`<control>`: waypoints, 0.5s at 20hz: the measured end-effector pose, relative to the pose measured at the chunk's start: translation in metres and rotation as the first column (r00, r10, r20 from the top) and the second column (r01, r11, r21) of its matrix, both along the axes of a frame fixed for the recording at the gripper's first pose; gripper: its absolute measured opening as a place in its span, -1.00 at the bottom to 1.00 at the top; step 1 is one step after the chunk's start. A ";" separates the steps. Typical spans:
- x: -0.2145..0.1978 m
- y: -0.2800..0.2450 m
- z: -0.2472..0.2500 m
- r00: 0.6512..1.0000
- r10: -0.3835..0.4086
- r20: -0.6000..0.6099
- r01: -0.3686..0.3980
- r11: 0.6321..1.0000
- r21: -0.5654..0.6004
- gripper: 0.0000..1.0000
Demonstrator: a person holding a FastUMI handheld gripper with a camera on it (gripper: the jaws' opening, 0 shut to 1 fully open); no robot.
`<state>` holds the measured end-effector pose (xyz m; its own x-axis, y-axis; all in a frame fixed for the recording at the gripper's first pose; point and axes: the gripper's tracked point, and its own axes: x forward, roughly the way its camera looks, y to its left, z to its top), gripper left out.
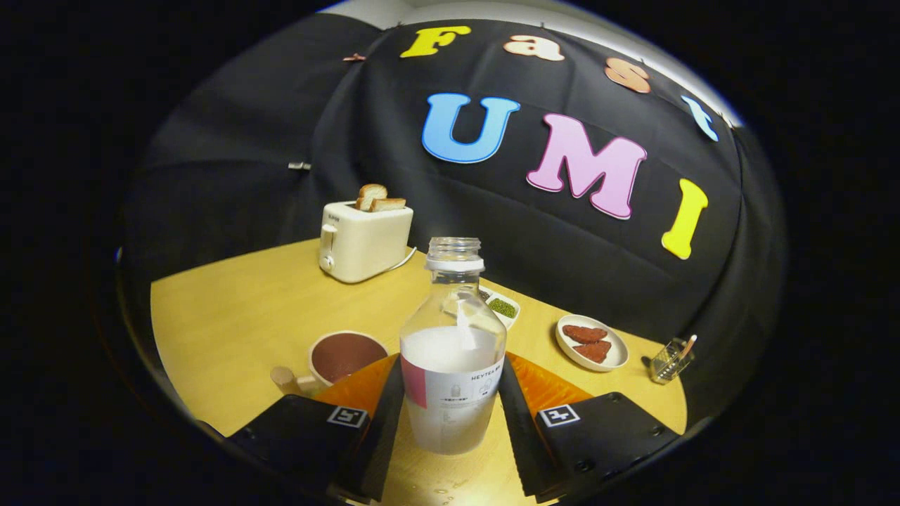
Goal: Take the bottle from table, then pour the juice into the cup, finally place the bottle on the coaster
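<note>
Clear uncapped bottle upright, half-full of white liquid, cup just left

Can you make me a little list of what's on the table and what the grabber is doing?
gripper: shut on the bottle
bottle: uncapped, upright, part full of white liquid, between the fingers
cup: beside the bottle, dark inside
toaster: beyond, bread slices sticking up
plate: two reddish-brown pieces on it
table: yellow wood

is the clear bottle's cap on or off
Off: the clear plastic bottle, clamped upright in the gripper, shows a bare threaded neck.
</note>
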<state>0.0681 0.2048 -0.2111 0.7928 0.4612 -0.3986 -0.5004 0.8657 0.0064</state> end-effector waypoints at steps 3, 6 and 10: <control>0.005 0.005 0.016 1.000 0.011 -0.003 -0.010 0.992 0.129 0.47; 0.018 -0.001 0.032 0.999 -0.009 0.042 0.001 0.982 0.187 0.47; 0.051 -0.013 0.035 0.991 -0.054 0.122 0.028 0.978 0.206 0.47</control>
<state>0.1193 0.1923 -0.1763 0.8506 0.4880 -0.1958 -0.4723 0.8727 0.1235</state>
